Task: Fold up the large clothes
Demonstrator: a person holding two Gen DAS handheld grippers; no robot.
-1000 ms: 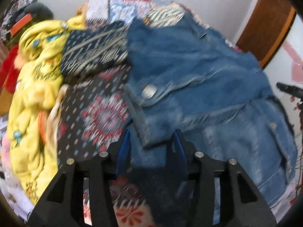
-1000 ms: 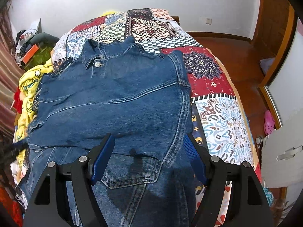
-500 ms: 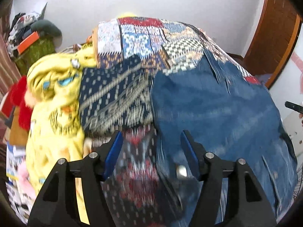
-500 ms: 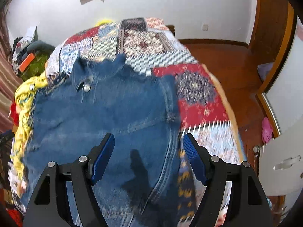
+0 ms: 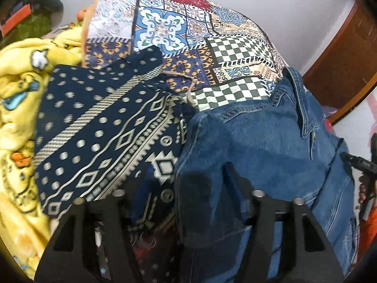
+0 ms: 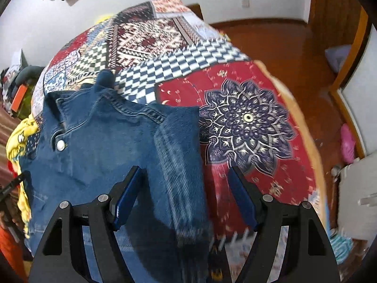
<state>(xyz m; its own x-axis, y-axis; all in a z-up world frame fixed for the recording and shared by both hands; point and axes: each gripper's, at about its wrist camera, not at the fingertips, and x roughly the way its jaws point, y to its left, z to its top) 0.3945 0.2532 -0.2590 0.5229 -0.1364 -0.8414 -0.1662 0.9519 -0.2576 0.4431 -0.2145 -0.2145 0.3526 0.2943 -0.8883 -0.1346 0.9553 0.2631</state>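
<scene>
Both tools spread wide, nothing pinched. Left tool [image 5: 186, 188] hovers low over the left edge of the denim jacket [image 5: 264, 146]; that edge runs up between its fingers, w/ a navy patterned cloth [image 5: 101, 136] under the left finger and a yellow cartoon-print blanket [image 5: 16, 118] further left. Right tool [image 6: 186, 198] straddles the jacket's right side, folded sleeve [image 6: 181, 162] between its fingers, right finger over the bed's red patchwork quilt [image 6: 247, 127]. Jacket lies flat on bed, collar [image 6: 70, 103] ahead-left of right tool.
</scene>
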